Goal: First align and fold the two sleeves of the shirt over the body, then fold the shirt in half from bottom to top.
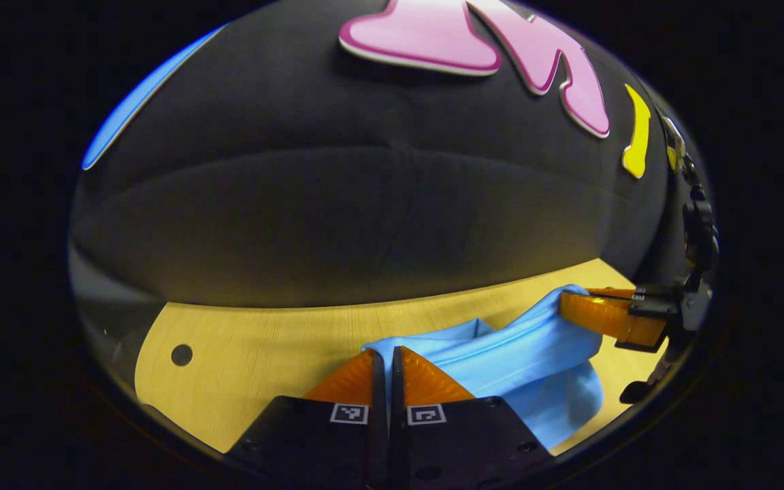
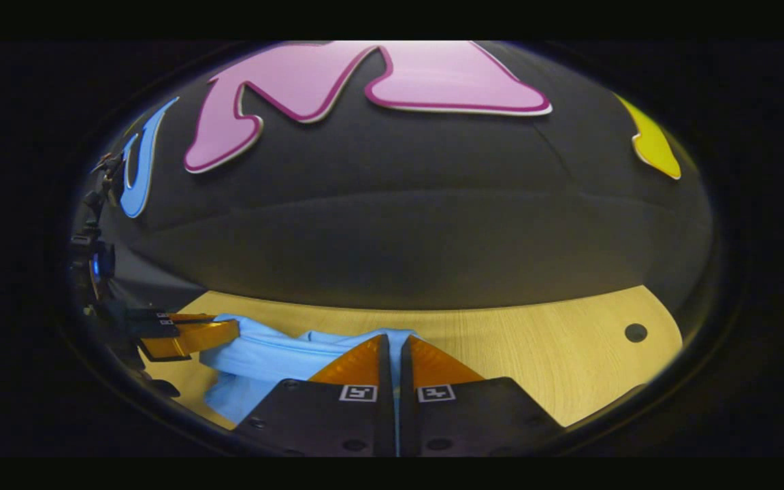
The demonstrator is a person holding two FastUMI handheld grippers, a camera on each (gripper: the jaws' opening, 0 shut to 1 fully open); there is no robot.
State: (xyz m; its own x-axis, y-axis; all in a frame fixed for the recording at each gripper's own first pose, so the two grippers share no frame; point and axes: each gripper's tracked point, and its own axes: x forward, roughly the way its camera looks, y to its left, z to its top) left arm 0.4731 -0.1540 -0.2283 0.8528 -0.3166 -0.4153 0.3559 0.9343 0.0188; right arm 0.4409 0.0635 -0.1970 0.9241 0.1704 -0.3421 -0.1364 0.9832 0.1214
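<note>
Two corners pinched: left gripper and right gripper both clamped on the shirt, lifted over the table. Risk: uneven travel skewing the fold, cloth slipping loose.
</note>
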